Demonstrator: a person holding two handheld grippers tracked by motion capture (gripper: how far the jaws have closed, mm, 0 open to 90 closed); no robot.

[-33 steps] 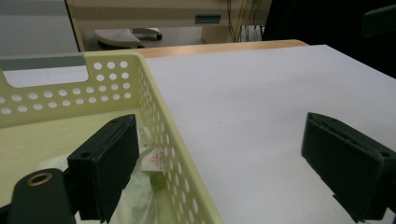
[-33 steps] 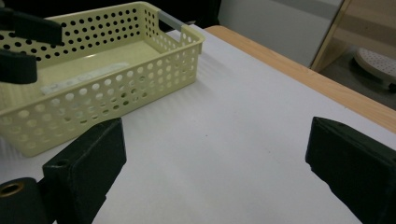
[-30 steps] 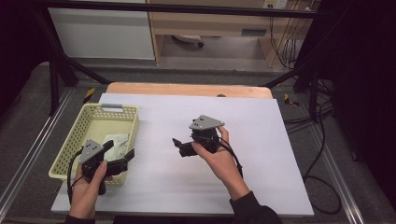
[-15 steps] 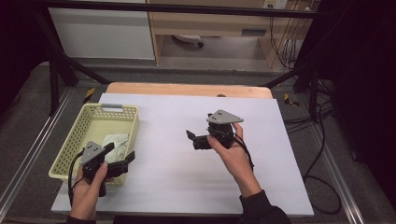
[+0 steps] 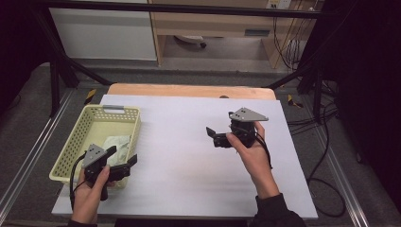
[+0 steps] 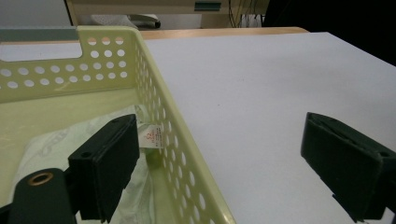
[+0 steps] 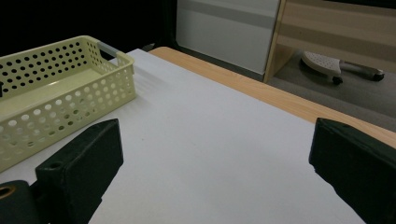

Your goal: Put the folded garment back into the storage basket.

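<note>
Right gripper point(image 5: 213, 135) has moved right to mid-frame; both it and left gripper point(image 5: 124, 161) gape empty, packet point(image 5: 116, 144) lying in basket point(image 5: 66, 158).

Left gripper view: near jaw covers part of the pale bag point(image 6: 56, 140) in the basket point(image 6: 163, 116); the print on the bag's label point(image 6: 150, 136) beside that jaw is too small to read. Far jaw is cut by the right edge. Right gripper view: basket point(image 7: 56, 88) is cut by the left edge.

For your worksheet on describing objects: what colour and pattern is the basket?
Pale yellow basket, walls dotted with round holes; clearest in the left gripper view.
</note>
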